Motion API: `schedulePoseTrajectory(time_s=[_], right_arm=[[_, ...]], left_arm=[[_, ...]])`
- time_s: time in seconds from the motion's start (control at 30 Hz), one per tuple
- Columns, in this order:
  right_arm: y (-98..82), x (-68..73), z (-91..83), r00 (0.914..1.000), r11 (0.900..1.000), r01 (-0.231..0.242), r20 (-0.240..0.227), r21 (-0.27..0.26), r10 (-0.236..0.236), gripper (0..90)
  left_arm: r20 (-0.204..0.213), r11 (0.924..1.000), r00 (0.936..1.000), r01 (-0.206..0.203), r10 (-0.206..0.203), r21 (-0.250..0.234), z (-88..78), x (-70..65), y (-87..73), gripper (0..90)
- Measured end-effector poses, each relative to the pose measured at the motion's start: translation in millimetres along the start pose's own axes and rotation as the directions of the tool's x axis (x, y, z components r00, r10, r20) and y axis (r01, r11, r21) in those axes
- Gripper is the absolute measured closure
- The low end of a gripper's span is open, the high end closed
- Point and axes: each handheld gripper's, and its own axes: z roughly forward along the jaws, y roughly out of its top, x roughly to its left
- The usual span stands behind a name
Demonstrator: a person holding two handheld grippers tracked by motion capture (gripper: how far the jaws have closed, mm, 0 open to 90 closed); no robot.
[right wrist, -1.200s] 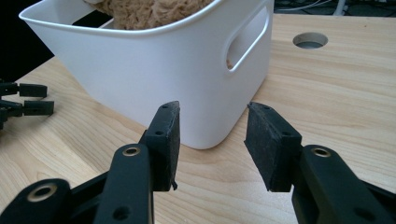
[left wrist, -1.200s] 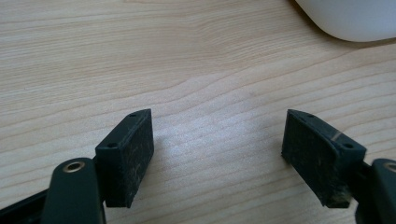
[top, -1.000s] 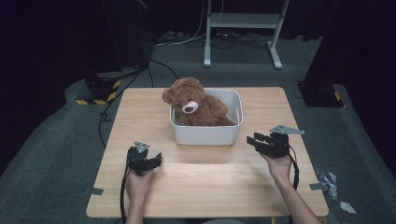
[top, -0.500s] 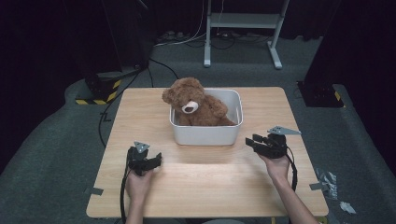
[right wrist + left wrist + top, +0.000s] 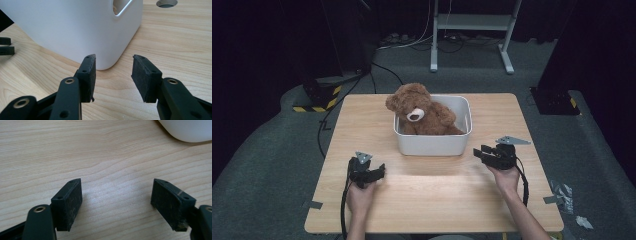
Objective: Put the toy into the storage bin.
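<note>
Both jaws open, empty; white bin (image 5: 432,142) with teddy bear (image 5: 419,110) between grippers, table (image 5: 432,200) seemingly bare.

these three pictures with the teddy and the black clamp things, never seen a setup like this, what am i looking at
A person sits at a wooden table and holds a hand-operated, two-jaw gripper in each hand; there is no robot arm. The high view looks down from above: the left gripper and the right gripper are near the table's front. Between them, farther back, stands a white tub with a brown teddy bear sitting in it. The other two pictures come from small cameras riding on the grippers, looking along their black jaws. The left gripper view shows open jaws over bare wood. The right gripper view shows open jaws pointing at a corner of the tub. Neither gripper holds anything.
</note>
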Motion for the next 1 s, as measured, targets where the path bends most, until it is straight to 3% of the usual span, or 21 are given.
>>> schedulePoseTrajectory(time_s=[0.77,1.0], right_arm=[[-6.2,-5.9,14.7,0.9991,1.0,-0.002,0.043,0.024,0.001,51.7],[-8.3,-7.2,22.4,0.9965,0.999,0.006,0.082,0.044,-0.01,51.4]], left_arm=[[0.0,1.0,1.0,0.0,0.0,0.0,0.0,0.0,0.0,24.9],[0.0,1.0,1.0,0.0,0.0,0.0,0.0,0.0,0.0,24.9]])
